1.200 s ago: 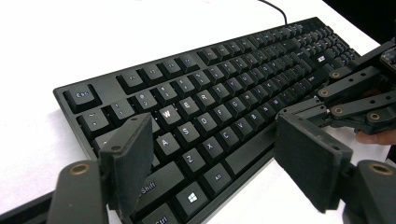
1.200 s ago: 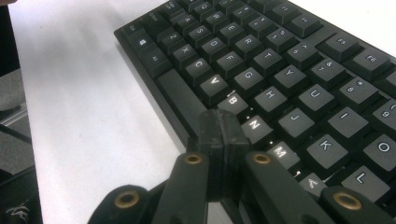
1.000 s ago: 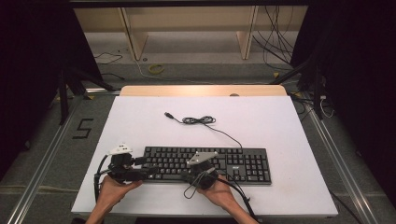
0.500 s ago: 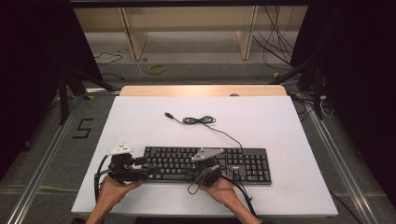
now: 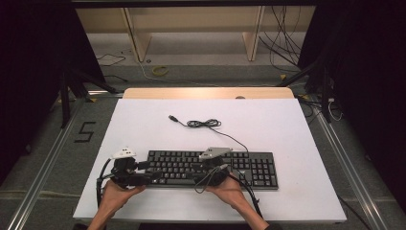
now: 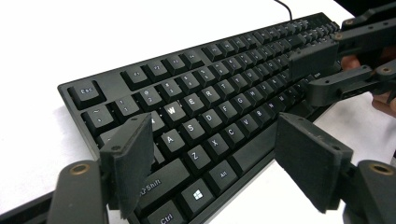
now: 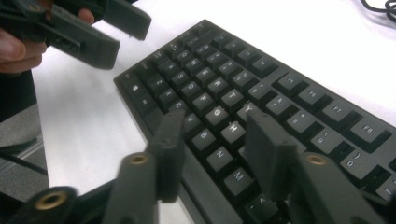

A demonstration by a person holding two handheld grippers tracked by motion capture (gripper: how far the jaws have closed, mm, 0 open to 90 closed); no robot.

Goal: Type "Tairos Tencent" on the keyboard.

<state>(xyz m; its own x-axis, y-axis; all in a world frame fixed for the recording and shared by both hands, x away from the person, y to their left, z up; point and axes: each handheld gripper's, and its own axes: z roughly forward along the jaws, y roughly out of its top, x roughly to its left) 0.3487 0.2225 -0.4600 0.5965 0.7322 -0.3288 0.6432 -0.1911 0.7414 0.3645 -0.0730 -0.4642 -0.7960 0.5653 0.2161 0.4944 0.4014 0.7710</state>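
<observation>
Keyboard [image 5: 210,168] sits flat at the near edge of the white table [image 5: 287,129], long side running left-right, right in front of you. Its cable [image 5: 206,123] trails off the far edge and lies in a loose coil with the plug end free, so nothing tethers the board. That matters if you mean to lift or slide it.

Left tongs [image 5: 143,176] are at the keyboard's near-left corner, jaws wide apart. In the left gripper view, the jaws straddle the Shift/Ctrl corner with nothing between the pads, which reads to me as lined up for an edge grab, not closed yet.

Right tongs [image 5: 210,178] hover over the near edge around the middle of the letter block. In the right gripper view, the jaws stand apart above the B/N/M row; I can't tell whether a tip touches a key.

Both hands low, both sets pointing at the near edge from your side. My guess is you're setting up a two-point hold so the board doesn't pivot.

Watch out: the right tongs are over the keys, not the frame. Clamp there and you'll press keys or slip off a cap. Shift nearer the front lip first.
</observation>
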